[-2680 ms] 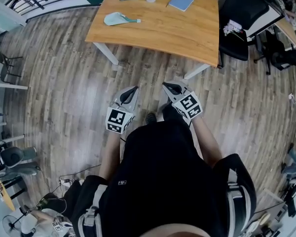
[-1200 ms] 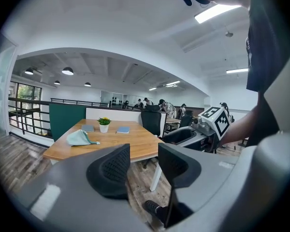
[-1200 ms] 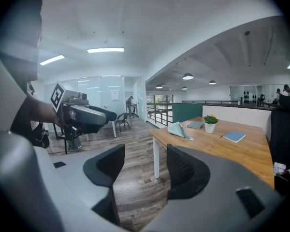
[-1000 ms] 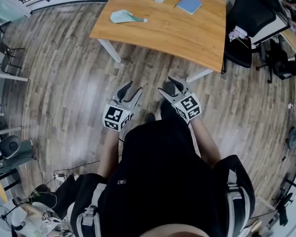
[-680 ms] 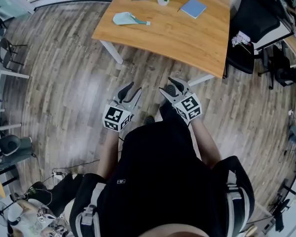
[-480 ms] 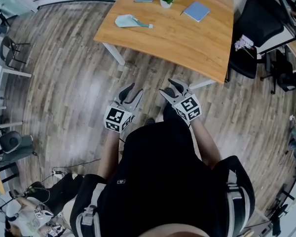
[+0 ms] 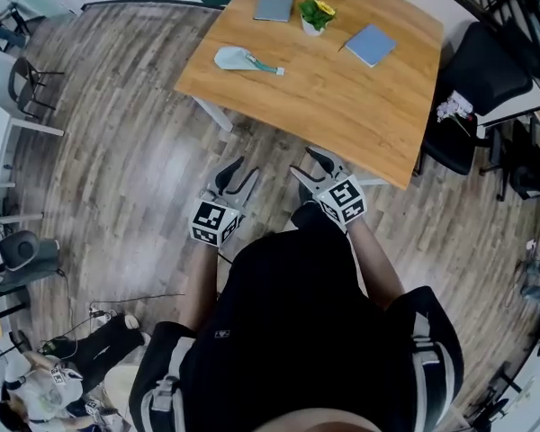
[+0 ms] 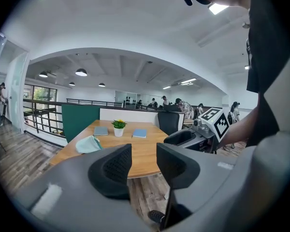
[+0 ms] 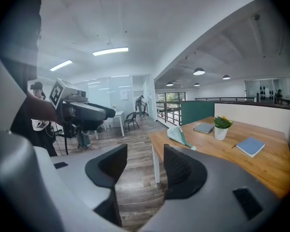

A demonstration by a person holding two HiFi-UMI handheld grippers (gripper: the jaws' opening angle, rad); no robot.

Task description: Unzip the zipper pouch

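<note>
**Pouch untouched on the desk; both grippers empty over the floor.**

The left gripper [image 7: 245,166] is held with its jaws spread, just opened a little further, and nothing is between them. The right gripper [image 7: 302,160] also has its jaws apart, just narrowed slightly, and is likewise empty. The pouch [image 7: 237,58] lies by the desk's [image 7: 342,88] left edge, toward the near-left corner, well apart from both grippers. It looks pale mint, soft and flattened, with a darker teal tab, probably the pull, trailing from one end. The step in hand is judged to be the approach. The pouch should then be pinned close to the tab by one gripper, and the tab pinched squarely by the other and drawn straight along the zipper.
</note>
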